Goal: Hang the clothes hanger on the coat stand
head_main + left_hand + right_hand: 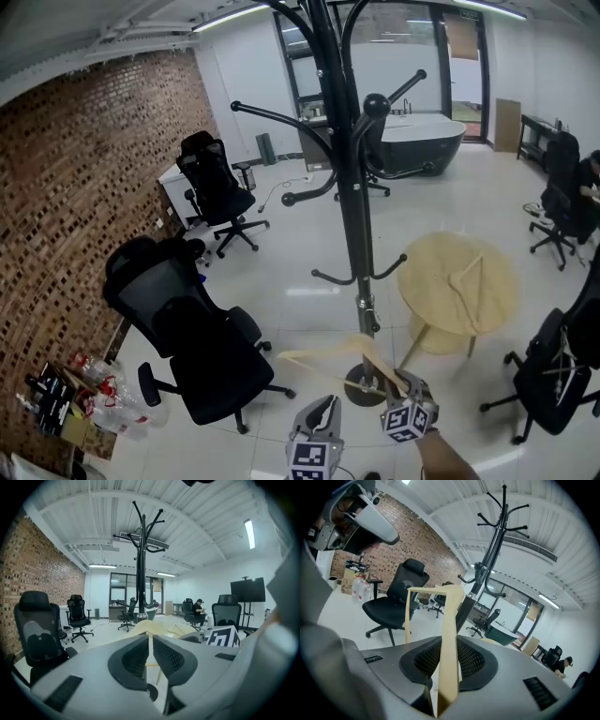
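The black coat stand [352,206] rises through the middle of the head view, with curved hooks at several heights. It also shows in the left gripper view [143,559] and the right gripper view [492,545]. My right gripper [389,382] is low down near the stand's base and shut on a pale wooden clothes hanger [337,354]. In the right gripper view the hanger's arm [450,620] stands clamped between the pads [449,660]. My left gripper [322,408] hangs just left of it. Its jaws [151,656] stand together with nothing between them.
A round wooden table [497,309] stands right of the stand, with a second hanger [469,275] lying on it. Black office chairs [197,347] [220,187] stand to the left by the brick wall. More chairs and a seated person [589,187] are at the right.
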A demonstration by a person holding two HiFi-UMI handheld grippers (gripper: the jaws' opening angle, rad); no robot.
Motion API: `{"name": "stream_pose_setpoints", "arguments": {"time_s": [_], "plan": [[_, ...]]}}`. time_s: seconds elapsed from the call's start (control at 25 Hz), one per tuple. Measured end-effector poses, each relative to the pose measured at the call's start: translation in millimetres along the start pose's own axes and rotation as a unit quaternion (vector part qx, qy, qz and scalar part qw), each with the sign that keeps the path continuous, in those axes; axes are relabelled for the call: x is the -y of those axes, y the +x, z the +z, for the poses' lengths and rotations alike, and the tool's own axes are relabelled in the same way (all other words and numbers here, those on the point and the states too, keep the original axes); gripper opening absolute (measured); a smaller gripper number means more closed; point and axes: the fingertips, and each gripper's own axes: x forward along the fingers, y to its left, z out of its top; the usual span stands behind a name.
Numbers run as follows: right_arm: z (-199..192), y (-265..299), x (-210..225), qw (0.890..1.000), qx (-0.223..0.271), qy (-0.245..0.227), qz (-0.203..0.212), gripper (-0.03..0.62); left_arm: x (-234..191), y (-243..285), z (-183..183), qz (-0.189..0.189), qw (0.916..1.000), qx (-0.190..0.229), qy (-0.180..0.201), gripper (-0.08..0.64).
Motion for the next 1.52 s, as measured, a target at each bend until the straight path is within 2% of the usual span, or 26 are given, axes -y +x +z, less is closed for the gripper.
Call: {"name": "stream_pose_setpoints", "arguments": {"time_s": [0.36, 0.68, 0.8, 0.84, 0.88, 1.04, 1.12, 1.24, 1.32, 1.4, 1.44, 1.52], "plan": [[-29.8, 41.8, 28.4, 0.999, -0.050, -0.016, -0.006, 0.087, 0.4, 3.5, -4.6, 0.004, 0.9999, -0.011, 0.002, 0.046], [-44.4, 62.5, 42.4, 0.998, -0.066, 0.009, 0.004, 0.084, -2.1, 7.1, -1.1, 0.012, 0.9998, -0.013, 0.007, 0.046], [-49.3, 62.0, 47.4, 0.997, -0.074, 0.024, 0.007, 0.141, -1.9, 8.0, -1.4, 0.011, 0.9998, -0.012, 0.007, 0.046], [-48.9, 60.3, 49.3, 0.997, -0.075, 0.030, 0.007, 0.141, -2.1, 8.0, -0.9, 0.009, 0.9999, -0.010, 0.007, 0.046], [-47.6, 57.2, 51.2, 0.997, -0.075, 0.034, 0.006, 0.172, -2.0, 7.8, -0.2, 0.007, 0.9999, -0.008, 0.007, 0.046], [-36.7, 33.3, 61.1, 0.997, -0.058, 0.052, -0.016, 0.181, -5.0, 4.9, 3.4, 0.001, 1.0000, 0.001, 0.005, 0.046], [-27.2, 14.1, 65.5, 0.995, -0.042, 0.081, -0.034, 0.181, -9.9, 1.1, 6.5, -0.001, 1.0000, 0.005, 0.003, 0.046], [-9.1, -27.7, 67.0, 0.982, -0.012, 0.175, -0.072, 0.181, -19.2, -11.2, 5.3, -0.007, 0.9999, 0.009, 0.004, 0.046], [4.8, -59.6, 57.0, 0.961, 0.008, 0.260, -0.091, 0.178, -28.4, -26.2, -3.1, -0.013, 0.9999, 0.007, 0.007, 0.037], [17.6, -88.9, 37.1, 0.938, 0.026, 0.331, -0.102, 0.090, -38.7, -45.1, -15.5, -0.020, 0.9998, 0.000, 0.006, 0.036], [24.4, -101.5, 25.9, 0.930, 0.032, 0.351, -0.105, 0.049, -42.5, -53.7, -21.7, -0.024, 0.9997, -0.003, 0.005, 0.030], [39.9, -121.8, 4.2, 0.927, 0.039, 0.358, -0.107, 0.002, -45.4, -66.5, -30.6, -0.036, 0.9993, -0.006, 0.000, 0.021]]}}
